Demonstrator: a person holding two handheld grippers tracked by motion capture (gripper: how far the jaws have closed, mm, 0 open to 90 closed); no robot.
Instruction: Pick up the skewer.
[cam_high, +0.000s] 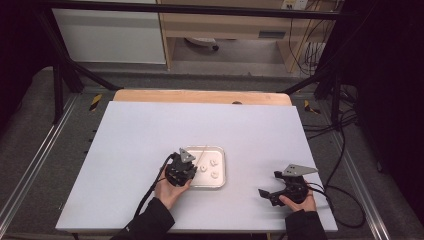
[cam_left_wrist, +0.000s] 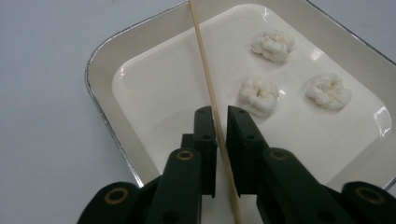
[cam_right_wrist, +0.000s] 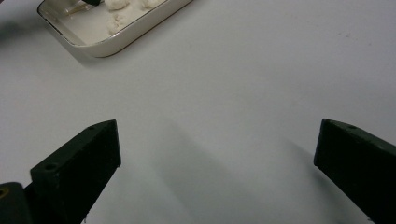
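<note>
A: High view: left gripper (cam_high: 181, 172) at the tray's (cam_high: 220, 181) near-left corner; right gripper (cam_high: 280, 192) well right of the tray.

B: Left gripper view: jaws pinch the skewer (cam_left_wrist: 205, 79) over the tray; three dumplings (cam_left_wrist: 258, 94) beyond.

A: Right gripper view: jaws wide, empty. Step: skewer gripped. Next, probably spear the nearest dumpling; needs tip alignment.

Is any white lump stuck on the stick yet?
No. All three lumps lie loose in the tray, beside the bare stick.

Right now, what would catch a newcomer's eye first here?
Probably the shallow tray near the middle of the white table, holding three white lumps. The left gripper has a thin wooden skewer between its jaws over the tray, while the right gripper waits wide open to the side.
</note>
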